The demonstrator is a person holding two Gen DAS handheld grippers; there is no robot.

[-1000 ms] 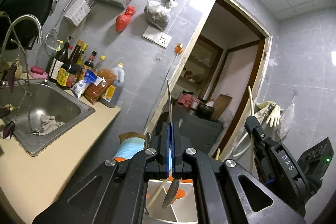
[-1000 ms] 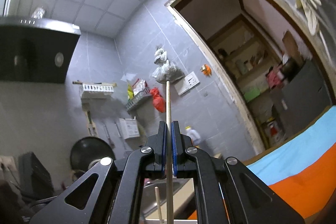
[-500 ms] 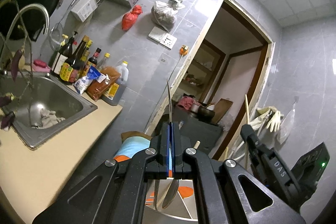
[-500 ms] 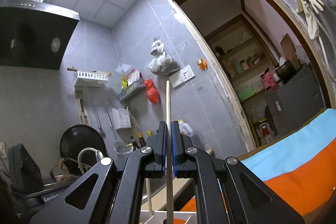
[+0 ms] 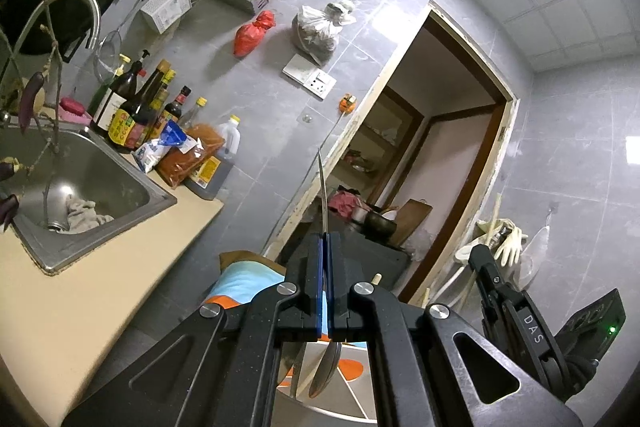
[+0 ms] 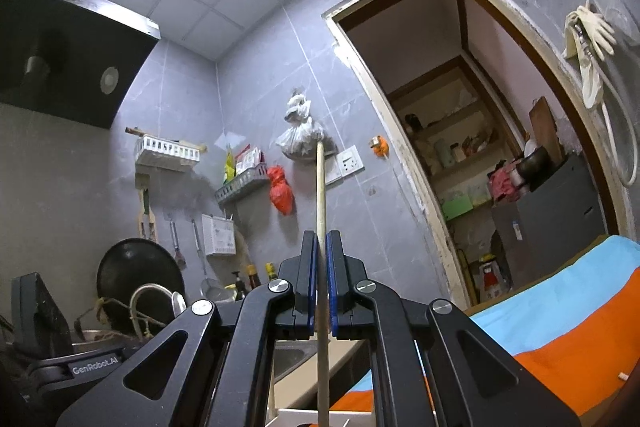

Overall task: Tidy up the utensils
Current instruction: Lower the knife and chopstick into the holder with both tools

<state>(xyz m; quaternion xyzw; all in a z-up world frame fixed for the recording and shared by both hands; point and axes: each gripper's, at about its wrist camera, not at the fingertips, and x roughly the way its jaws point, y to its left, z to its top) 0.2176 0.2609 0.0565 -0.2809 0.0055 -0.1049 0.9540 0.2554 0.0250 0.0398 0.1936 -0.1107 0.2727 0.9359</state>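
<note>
The left gripper (image 5: 325, 247) is clamped on a spoon (image 5: 325, 363), held edge-on: the handle stands up toward 12 o'clock, and the bowl hangs below the fingers over a white holder (image 5: 320, 403). Thin partitions can be made out in the holder, but which compartment lies under the bowl cannot be told. A second metal piece is seen just at 9 o'clock of the bowl, perhaps another spoon already placed; this is not certain.

The right gripper (image 6: 322, 267) is closed on a chopstick (image 6: 320, 187), held upright, its lower end reaching down to the rim of the holder at the bottom edge of the right view. The tip itself is cut off by the frame.

Both utensils are judged to be carried and about to be lowered in, so the task is taken as partly done at most: neither piece is released. What else is left to sort cannot be seen.

The holder rests on a cloth (image 6: 560, 339) striped blue and orange. At 9 o'clock of the left view a beige counter (image 5: 80, 291) holds a steel sink (image 5: 92, 187) with a rag at its drain, and bottles (image 5: 132, 107) stand along the grey tiled wall. A doorway (image 5: 432, 167) opens at 1 o'clock onto a storeroom. Rubber gloves (image 6: 588, 35) hang at 2 o'clock of the right view, and a range hood (image 6: 68, 55) at 10 o'clock.
</note>
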